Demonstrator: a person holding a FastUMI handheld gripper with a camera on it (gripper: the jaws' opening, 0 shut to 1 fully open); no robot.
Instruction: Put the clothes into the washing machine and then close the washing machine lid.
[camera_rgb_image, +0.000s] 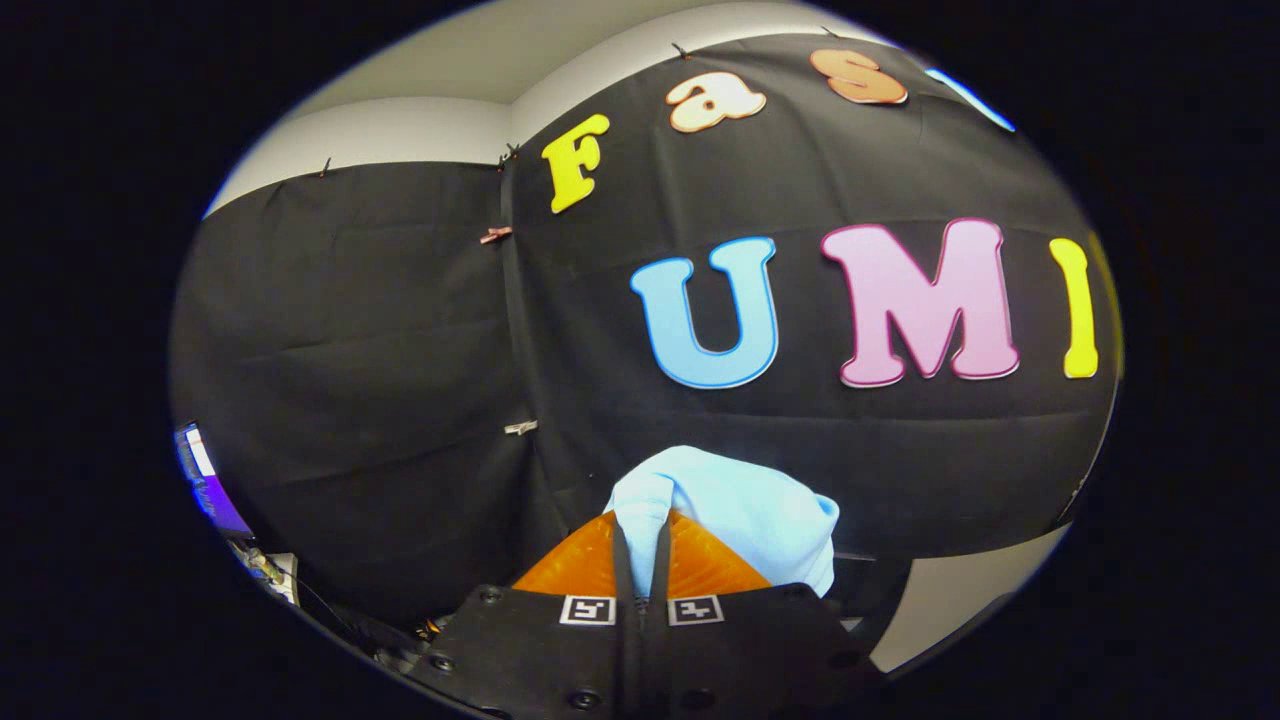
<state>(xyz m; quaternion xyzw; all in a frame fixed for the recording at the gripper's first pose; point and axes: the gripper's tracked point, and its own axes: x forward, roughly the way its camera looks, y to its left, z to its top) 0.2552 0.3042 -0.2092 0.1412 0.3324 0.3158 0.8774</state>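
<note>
My gripper (641, 535) is shut on a light blue garment (745, 510). A fold of the cloth is pinched between the two fingers, and the bulk of it bunches up over the fingertips and hangs off to the right of them. The gripper is held up high, pointing at the booth's black cloth wall.
The black cloth wall (380, 350) stands close ahead, with a corner seam held by small clips (520, 428). A lit screen (200, 480) and some cables (265, 570) sit low to the left. A pale surface (950, 600) lies low on the right.
</note>
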